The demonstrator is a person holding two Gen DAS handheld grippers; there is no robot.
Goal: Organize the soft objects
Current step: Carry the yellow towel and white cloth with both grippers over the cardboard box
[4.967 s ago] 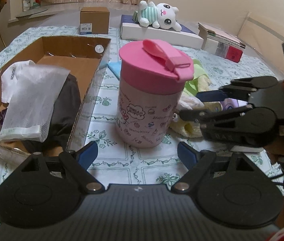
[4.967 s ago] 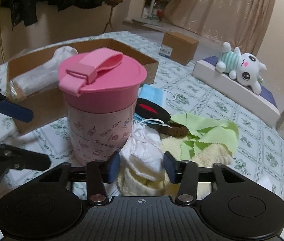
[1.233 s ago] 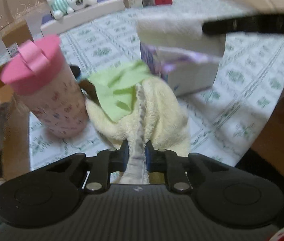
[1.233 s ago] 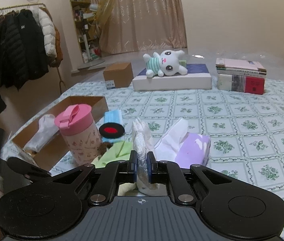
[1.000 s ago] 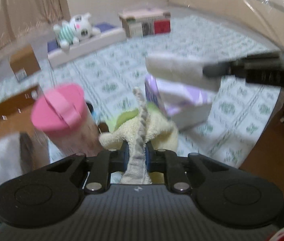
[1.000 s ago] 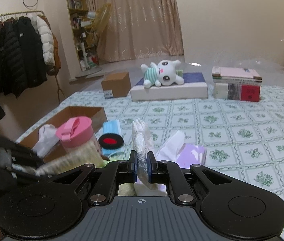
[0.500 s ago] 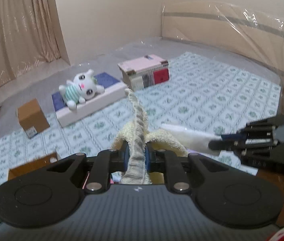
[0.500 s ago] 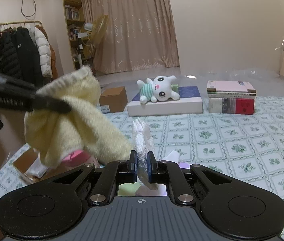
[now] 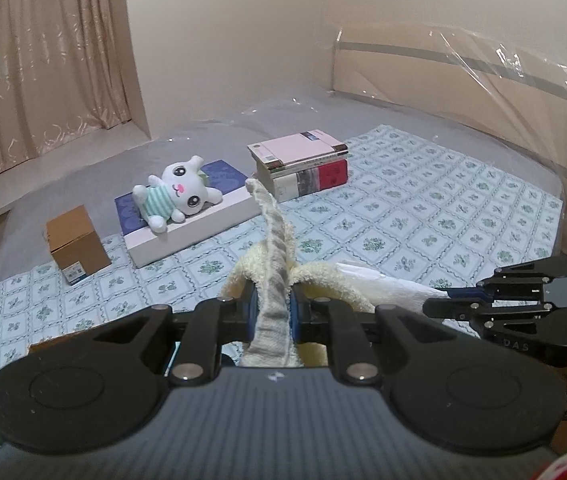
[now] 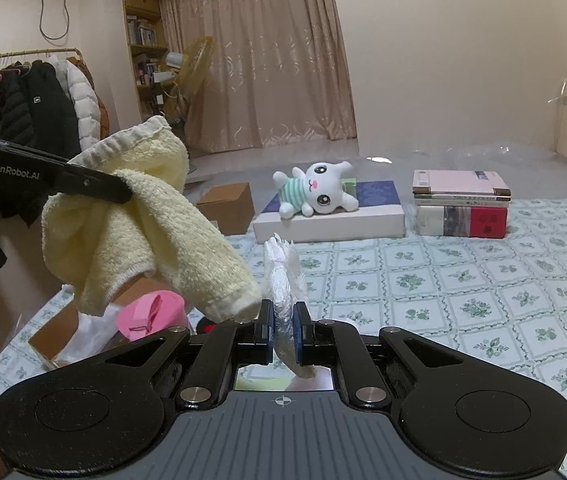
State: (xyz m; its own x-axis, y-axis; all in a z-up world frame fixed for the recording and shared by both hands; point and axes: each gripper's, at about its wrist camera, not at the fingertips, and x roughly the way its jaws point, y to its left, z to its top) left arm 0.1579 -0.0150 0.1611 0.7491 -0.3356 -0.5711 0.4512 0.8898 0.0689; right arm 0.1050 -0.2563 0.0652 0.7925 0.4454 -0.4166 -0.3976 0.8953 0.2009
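My left gripper (image 9: pixel 271 312) is shut on a pale yellow towel (image 9: pixel 277 240), which hangs high above the bed. In the right wrist view the same towel (image 10: pixel 143 240) droops from the left gripper (image 10: pixel 121 192) at the left. My right gripper (image 10: pixel 282 328) is shut on a white crinkled cloth (image 10: pixel 281 272) that sticks up between its pads. From the left wrist view the right gripper (image 9: pixel 443 298) is low on the right, with the white cloth (image 9: pixel 383 284) reaching toward the towel. The two cloths hang close together; I cannot tell if they touch.
Below the towel stand a pink-lidded cup (image 10: pixel 149 314) and an open cardboard box (image 10: pixel 53 334). Farther back are a plush rabbit (image 10: pixel 315 190) on a flat white box (image 10: pixel 331 220), a stack of books (image 10: pixel 459 204) and a small brown carton (image 10: pixel 227 202).
The left gripper has lifted the yellow towel off the bed and well above the cup. The right gripper has risen a little with the white cloth.
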